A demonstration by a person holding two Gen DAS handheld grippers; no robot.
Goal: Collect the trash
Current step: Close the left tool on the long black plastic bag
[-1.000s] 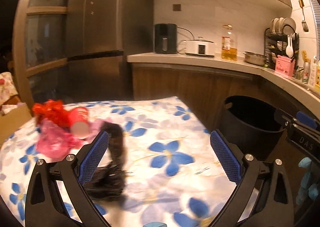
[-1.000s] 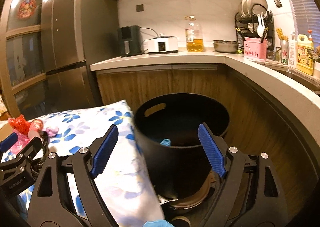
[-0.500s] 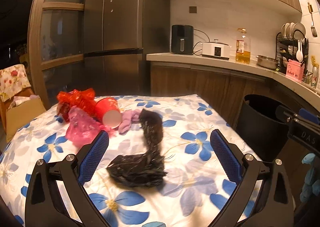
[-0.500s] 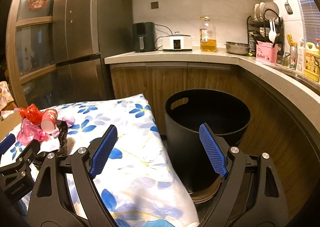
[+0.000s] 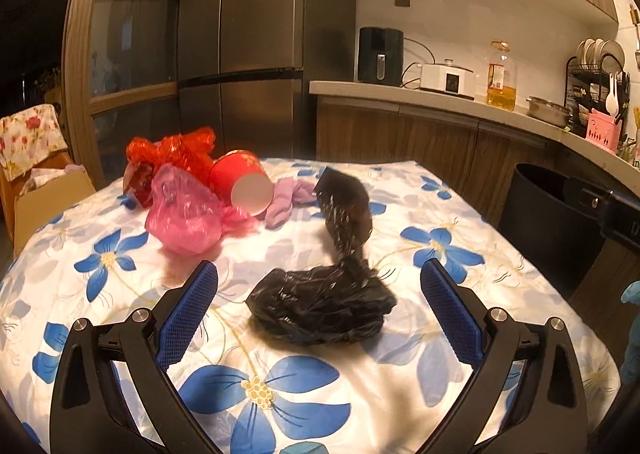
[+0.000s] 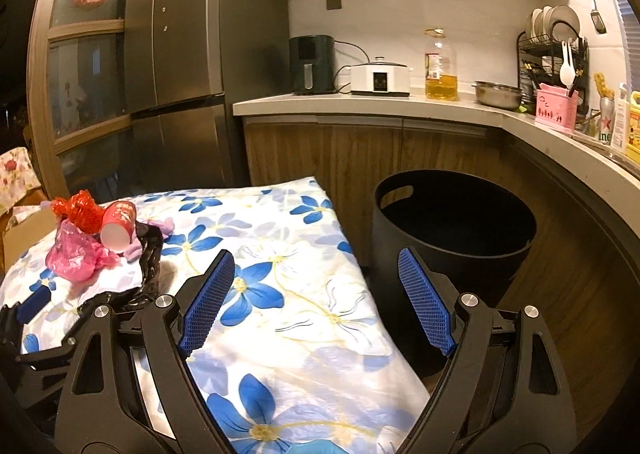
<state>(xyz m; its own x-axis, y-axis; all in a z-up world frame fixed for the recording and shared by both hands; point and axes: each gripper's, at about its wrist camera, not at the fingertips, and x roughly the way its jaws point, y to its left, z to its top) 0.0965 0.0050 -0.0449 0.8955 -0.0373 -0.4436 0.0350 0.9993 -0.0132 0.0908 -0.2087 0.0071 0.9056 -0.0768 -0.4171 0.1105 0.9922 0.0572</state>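
Currently both left gripper [image 5: 319, 306] and right gripper [image 6: 316, 300] gape empty; black bag [image 5: 322, 308] apparently lies mid-table [image 5: 460, 221] between left's pads.

My left wrist camera looks slightly downward along its fingers, close over the floral table [image 5: 460, 213], facing the fridge. My right one sits beside it, aimed at the table's edge and the black bin [image 6: 452, 221]. Both share table, bin and counter.

Left tongs [image 5: 319, 294] and right tongs [image 6: 316, 294] gape empty.
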